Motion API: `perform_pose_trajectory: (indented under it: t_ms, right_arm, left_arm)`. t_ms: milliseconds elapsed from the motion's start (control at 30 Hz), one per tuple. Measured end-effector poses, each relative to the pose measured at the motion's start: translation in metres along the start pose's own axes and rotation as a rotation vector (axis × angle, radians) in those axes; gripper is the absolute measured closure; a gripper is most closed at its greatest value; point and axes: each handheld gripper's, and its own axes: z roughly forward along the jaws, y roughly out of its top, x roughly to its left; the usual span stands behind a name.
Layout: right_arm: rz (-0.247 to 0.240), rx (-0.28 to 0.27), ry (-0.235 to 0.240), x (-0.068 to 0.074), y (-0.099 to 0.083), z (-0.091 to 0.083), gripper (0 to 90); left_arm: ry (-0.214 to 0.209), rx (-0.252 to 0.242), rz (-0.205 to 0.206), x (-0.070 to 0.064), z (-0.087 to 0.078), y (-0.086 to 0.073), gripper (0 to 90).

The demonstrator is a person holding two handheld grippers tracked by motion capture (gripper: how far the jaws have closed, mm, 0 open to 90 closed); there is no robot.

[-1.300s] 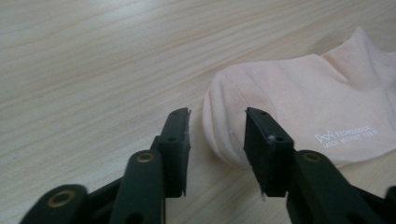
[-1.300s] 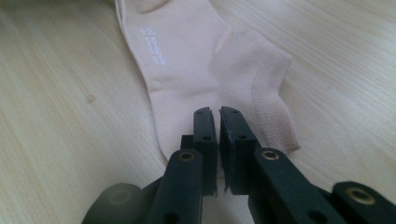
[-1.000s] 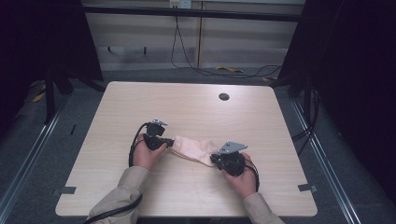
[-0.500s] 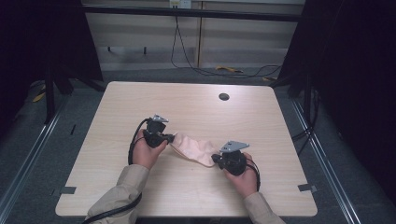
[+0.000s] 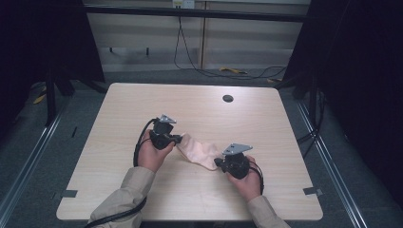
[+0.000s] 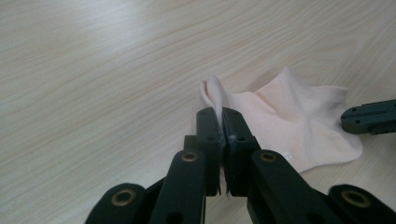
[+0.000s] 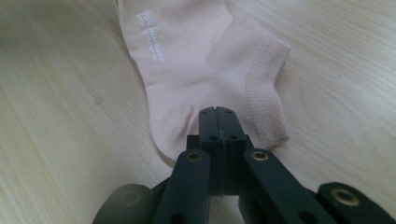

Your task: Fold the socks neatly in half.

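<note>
A pale pink sock (image 5: 197, 151) lies on the wooden table (image 5: 199, 114), stretched between my two grippers. My left gripper (image 5: 179, 139) is shut on one end of the sock (image 6: 289, 116), and a fold of fabric stands up between the tips of this left gripper (image 6: 219, 114). My right gripper (image 5: 217, 163) is shut on the other end. In the right gripper view the sock (image 7: 187, 60) runs away from the right gripper (image 7: 217, 112), with small white print near its far end and a ribbed band at the right. The other gripper's tip (image 6: 369, 116) touches the sock's right edge.
A dark round hole (image 5: 227, 98) sits in the table near its far edge. Dark tape marks (image 5: 310, 191) lie near the table's front corners. Cables (image 5: 190, 61) run over the floor beyond the table, with dark frames at both sides.
My right gripper has shifted slightly to the right and toward the person, and the sock lies a little more stretched out. The left gripper has barely moved.
</note>
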Motion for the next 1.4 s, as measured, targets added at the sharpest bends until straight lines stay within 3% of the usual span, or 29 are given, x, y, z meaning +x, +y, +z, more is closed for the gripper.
perform_pose_trajectory:
  t_ms: [600,1100,1400]
  right_arm:
    - [-0.007,-0.003,0.026,0.008,0.002,0.003,90.0]
    - [-0.005,-0.010,0.027,0.008,0.002,0.004,90.0]
    - [0.001,-0.024,0.043,0.007,0.001,0.006,90.0]
  left_arm:
    - [-0.028,-0.020,0.054,-0.026,-0.003,0.017,87.1]
    - [-0.067,-0.007,0.114,-0.058,0.011,0.026,87.0]
    - [-0.087,-0.004,0.112,-0.069,0.020,0.027,87.0]
